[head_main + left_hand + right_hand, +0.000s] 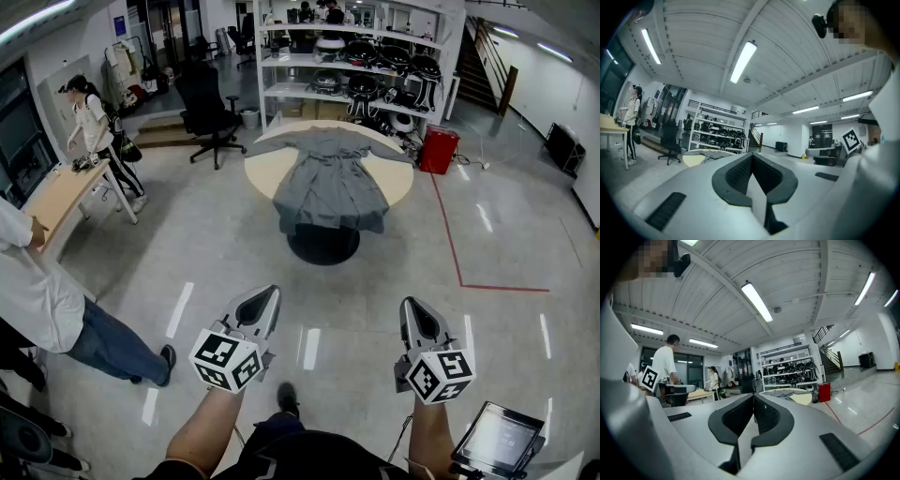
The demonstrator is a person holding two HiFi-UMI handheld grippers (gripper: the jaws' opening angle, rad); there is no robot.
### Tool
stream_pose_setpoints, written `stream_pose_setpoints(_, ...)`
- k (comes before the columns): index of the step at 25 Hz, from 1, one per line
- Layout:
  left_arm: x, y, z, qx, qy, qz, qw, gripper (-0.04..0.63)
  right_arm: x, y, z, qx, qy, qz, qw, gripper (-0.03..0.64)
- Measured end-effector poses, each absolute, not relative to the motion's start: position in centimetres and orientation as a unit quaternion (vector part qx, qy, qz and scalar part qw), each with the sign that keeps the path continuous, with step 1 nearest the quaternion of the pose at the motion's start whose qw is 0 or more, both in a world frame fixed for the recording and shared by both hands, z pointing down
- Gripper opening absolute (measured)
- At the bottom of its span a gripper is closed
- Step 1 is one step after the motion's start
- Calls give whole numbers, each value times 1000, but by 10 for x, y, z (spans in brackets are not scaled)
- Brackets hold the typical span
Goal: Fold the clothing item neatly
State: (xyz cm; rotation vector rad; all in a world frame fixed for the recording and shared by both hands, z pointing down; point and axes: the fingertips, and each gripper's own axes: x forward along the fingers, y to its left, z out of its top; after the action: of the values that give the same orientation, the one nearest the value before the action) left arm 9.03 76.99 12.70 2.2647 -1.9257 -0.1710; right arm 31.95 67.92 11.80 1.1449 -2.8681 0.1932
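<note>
Glossy open floor lies between you and the round table (261,171). A red tape line (452,246) runs to its right, a black office chair (208,111) stands to its left and a metal shelving unit (361,66) rises behind it. A person in a white shirt (37,291) stands at your left. The grey garment (330,187) lies spread across the pale tabletop, sleeves out, hem drooping over the near edge; it may be a dress or a long shirt. You hold the left gripper (266,298) and right gripper (415,311) level, well short of the table, each with its jaws pressed together and empty.
</note>
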Motion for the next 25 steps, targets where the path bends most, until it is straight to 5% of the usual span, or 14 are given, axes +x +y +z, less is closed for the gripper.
stream_pose_setpoints(9, -41, 650, 130, 750, -655, -64, 63, -12, 216, 557, 124, 408, -910, 64, 30, 6)
stream_pose_setpoints(25, -76, 392, 126, 759, -646, -40, 66, -12, 183, 287, 135, 421, -902, 97, -1, 6)
